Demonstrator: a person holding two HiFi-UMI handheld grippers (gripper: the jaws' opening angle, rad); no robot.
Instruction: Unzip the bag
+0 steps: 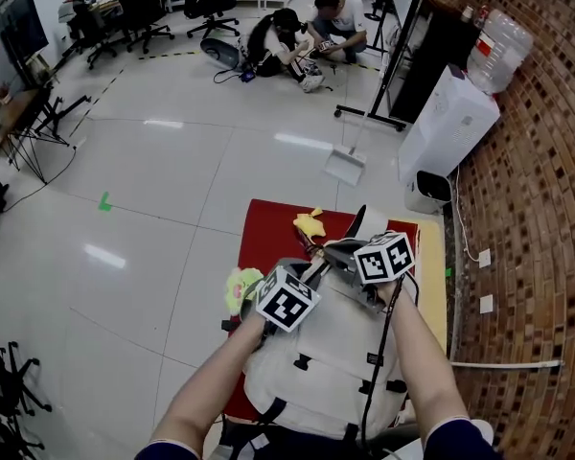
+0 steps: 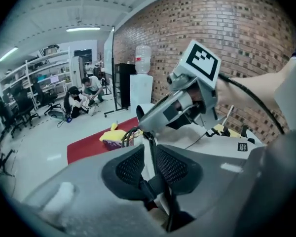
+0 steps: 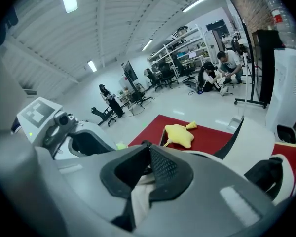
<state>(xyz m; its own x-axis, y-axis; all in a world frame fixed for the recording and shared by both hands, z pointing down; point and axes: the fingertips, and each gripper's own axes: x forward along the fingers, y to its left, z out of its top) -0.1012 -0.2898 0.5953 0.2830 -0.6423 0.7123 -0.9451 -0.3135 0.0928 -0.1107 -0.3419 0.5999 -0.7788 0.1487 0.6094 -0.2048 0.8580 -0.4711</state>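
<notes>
Forearms fill the bottom of the head view, and both tools meet at the far end of the bag point(image 1: 326, 372), a cream backpack lying flat on a red mat point(image 1: 268, 230) on the desk point(image 1: 433, 276), with a yellow plush toy point(image 1: 310, 223) just past it. So, the right gripper point(image 3: 148, 152) has its jaws pinched together on a fold of the cream fabric point(image 3: 139, 196), which looks like the anchoring hand to me. The left gripper point(image 2: 150, 157) has its jaws a little apart, and a thin black cord point(image 2: 149, 137) runs right down the gap. I can see pale bag beside it, so I'd say it isn't squeezed yet. My guess is that cord is the zip pull, though honestly I can't make out the slider or whether any of the zip is open. If that's right, the step in hand is getting a proper bite on the pull. Tips, for what they're worth: close the left jaws on the cord low down near the slider, not out at the floppy end, so it can't slip through. Hold the fabric taut with the right one just behind the slider, otherwise the soft bag bunches up and the zip jams. Then pull along the line of the teeth, not upward, and follow the curve instead of yanking straight.
</notes>
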